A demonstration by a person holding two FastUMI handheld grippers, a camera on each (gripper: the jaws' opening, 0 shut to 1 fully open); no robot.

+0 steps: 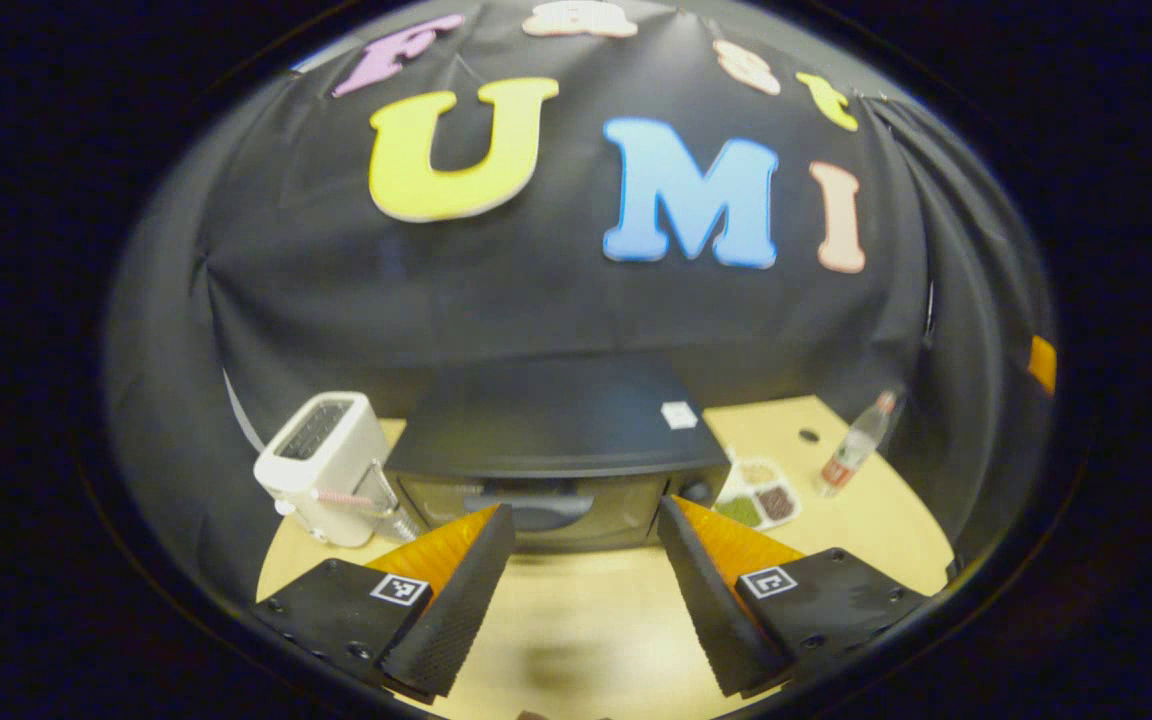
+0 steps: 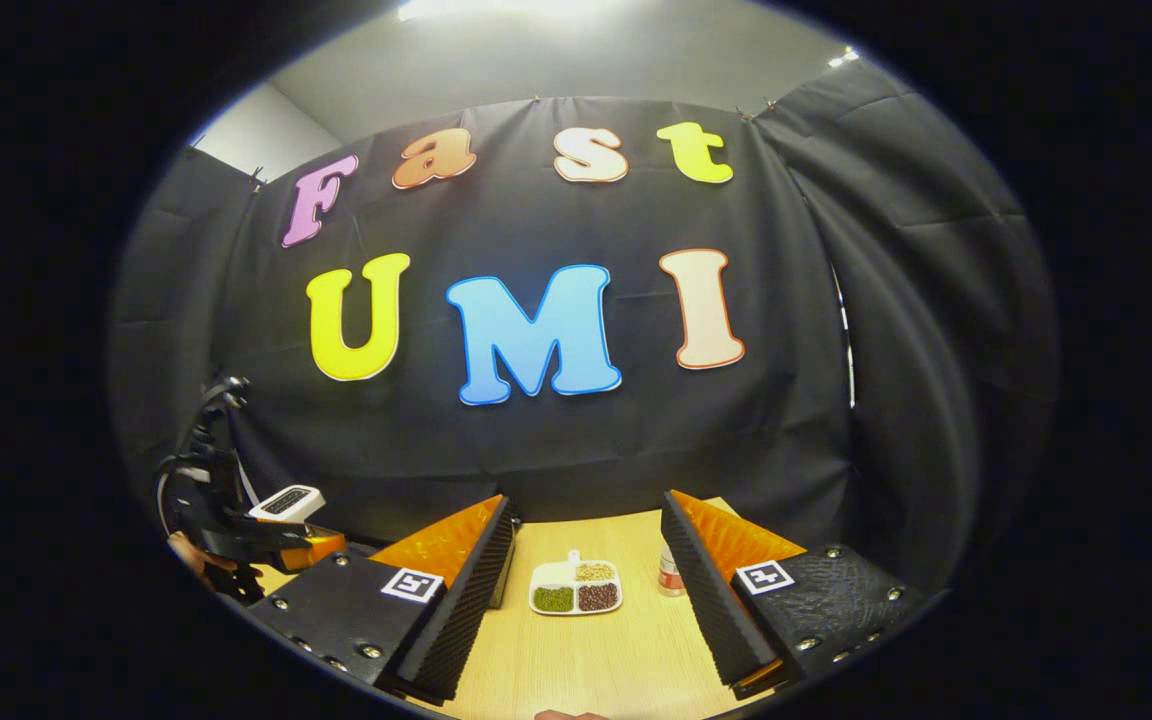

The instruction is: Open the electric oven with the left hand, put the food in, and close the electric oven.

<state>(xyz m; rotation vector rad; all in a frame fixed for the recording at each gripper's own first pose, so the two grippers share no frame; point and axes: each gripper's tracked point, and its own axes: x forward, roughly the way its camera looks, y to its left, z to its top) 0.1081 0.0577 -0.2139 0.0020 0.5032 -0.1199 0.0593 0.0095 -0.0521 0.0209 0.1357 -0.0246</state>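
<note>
Left gripper (image 1: 584,560): ridged fingers spread wide, nothing between, hovering over pale wood-grain table (image 1: 866,520). Oven (image 1: 556,460) straight ahead at table's back edge against wall: boxy, matte dark top, glass door shut, bar handle across front. White toaster (image 1: 321,468), rounded corners, just beside oven toward table's left edge. Divided white tray (image 2: 576,587) of grains, green, brown and beige, near oven's other side. Clear plastic bottle (image 1: 856,445) beyond, upright. Right gripper (image 2: 586,580): fingers apart, empty, aimed at tray.
</note>
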